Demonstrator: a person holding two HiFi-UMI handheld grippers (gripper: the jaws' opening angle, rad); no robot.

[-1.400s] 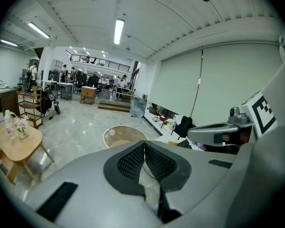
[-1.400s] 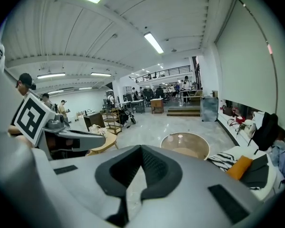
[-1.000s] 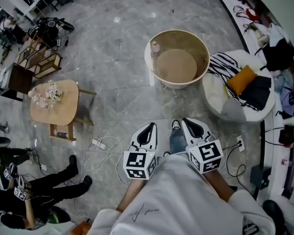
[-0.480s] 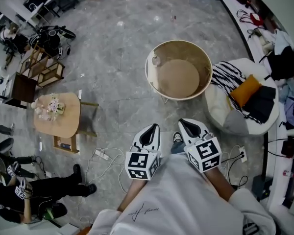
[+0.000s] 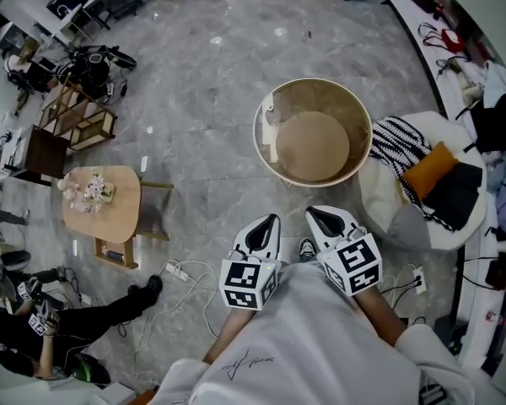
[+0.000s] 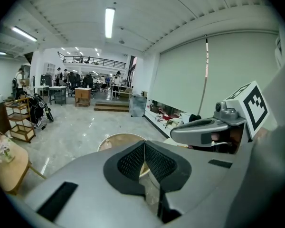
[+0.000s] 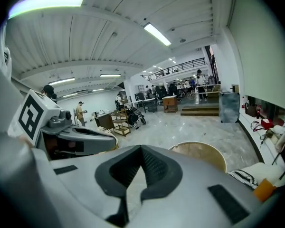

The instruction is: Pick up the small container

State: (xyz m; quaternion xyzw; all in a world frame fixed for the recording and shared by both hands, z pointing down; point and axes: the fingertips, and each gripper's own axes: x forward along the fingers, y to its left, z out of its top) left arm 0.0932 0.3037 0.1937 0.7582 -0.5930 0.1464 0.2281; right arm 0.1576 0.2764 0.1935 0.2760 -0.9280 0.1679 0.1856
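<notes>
A round beige table [image 5: 314,136] with a tall rim stands on the grey marble floor ahead of me. The small container [image 5: 269,114], pale and bottle-like, sits inside the rim at its left edge; it also shows small in the left gripper view [image 6: 108,145]. My left gripper [image 5: 270,224] and right gripper [image 5: 315,214] are held side by side in front of my white shirt, well short of the table. Both are shut and hold nothing. In the left gripper view the pads [image 6: 133,163] meet at the tip; the right gripper view shows the table [image 7: 199,153] beyond the closed jaws.
A white seat [image 5: 409,205] with a striped cloth and an orange cushion stands right of the table. A small wooden table [image 5: 105,209] with flowers and a wooden shelf [image 5: 76,116] are at left. Cables and a power strip [image 5: 173,270] lie on the floor. A seated person [image 5: 34,336] is at lower left.
The whole view has advanced toward the round table, which now sits lower and nearer in the head view. Both grippers moved forward together, still shut.
</notes>
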